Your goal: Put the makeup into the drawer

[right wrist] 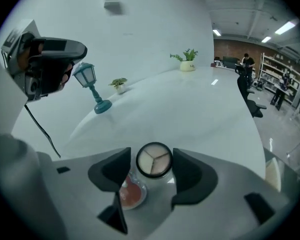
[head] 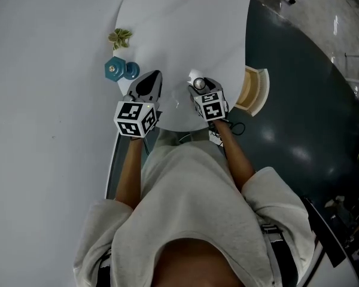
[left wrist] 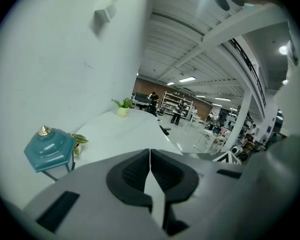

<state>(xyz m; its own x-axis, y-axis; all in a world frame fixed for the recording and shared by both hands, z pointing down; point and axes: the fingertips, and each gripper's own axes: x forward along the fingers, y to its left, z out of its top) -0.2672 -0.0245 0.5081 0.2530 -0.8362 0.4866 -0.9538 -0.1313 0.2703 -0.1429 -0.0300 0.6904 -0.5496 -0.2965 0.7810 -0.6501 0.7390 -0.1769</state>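
White desk (right wrist: 190, 109) is noted. Right claw (right wrist: 151, 156) is held open around a round compact (right wrist: 154, 163); left claw (left wrist: 150, 171) is shut, empty. Compact is judged light, rigid, slippery; its rim is to be gripped.

Table (head: 185, 17): white top, rounded outline, set against a white wall. Standing on it near the wall: teal lantern (head: 115, 69), with a small potted plant (head: 120, 37) just beside it. Second potted plant (right wrist: 186, 60) at the far end. Near the front edge: round compact (right wrist: 153, 160) with three pale pans, touching a red compact (right wrist: 131, 194).
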